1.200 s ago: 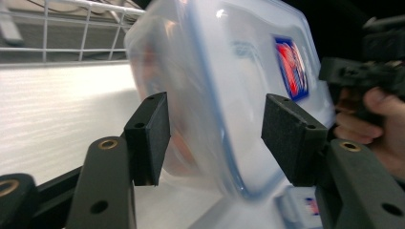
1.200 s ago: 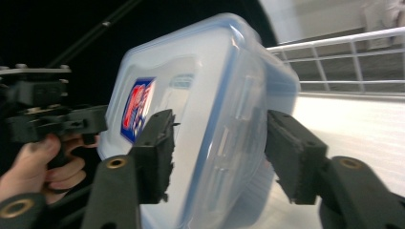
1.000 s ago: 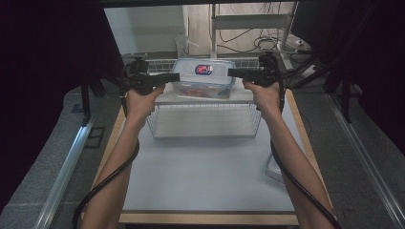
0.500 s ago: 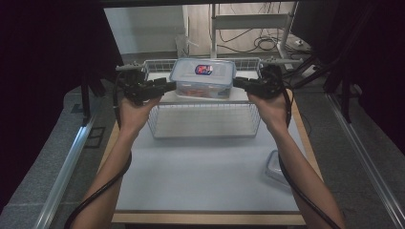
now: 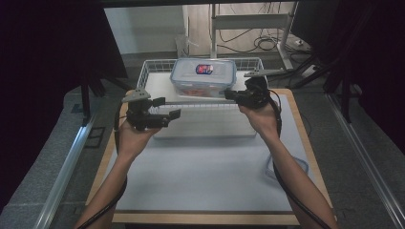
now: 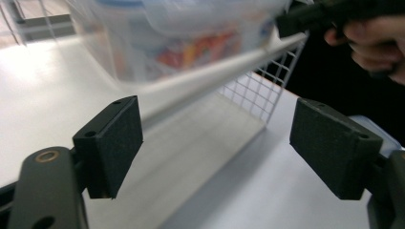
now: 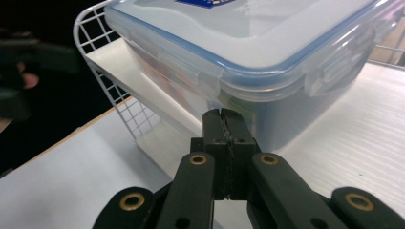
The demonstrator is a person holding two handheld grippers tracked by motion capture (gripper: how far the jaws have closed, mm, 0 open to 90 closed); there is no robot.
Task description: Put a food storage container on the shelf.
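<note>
Both hands have drawn back from the wire basket [image 5: 157, 69]; the left gripper [image 5: 165, 113], now at its 8 o'clock, has just been opening, nothing between its jaws. The right gripper [image 7: 223, 125] is shut, empty, at 4 o'clock. The container [image 5: 204, 76] sits inside. Likely next: regrip the rim.

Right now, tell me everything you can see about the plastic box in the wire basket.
The plastic box is a clear, rectangular food container with rounded corners. Its lid has a blue rim, snap-down clips on the sides, all closed, and a red and blue label on top. Colourful contents show blurrily through the wall. It sits level and upright inside the white wire basket at the table's far edge. Neither gripper touches it.
</note>
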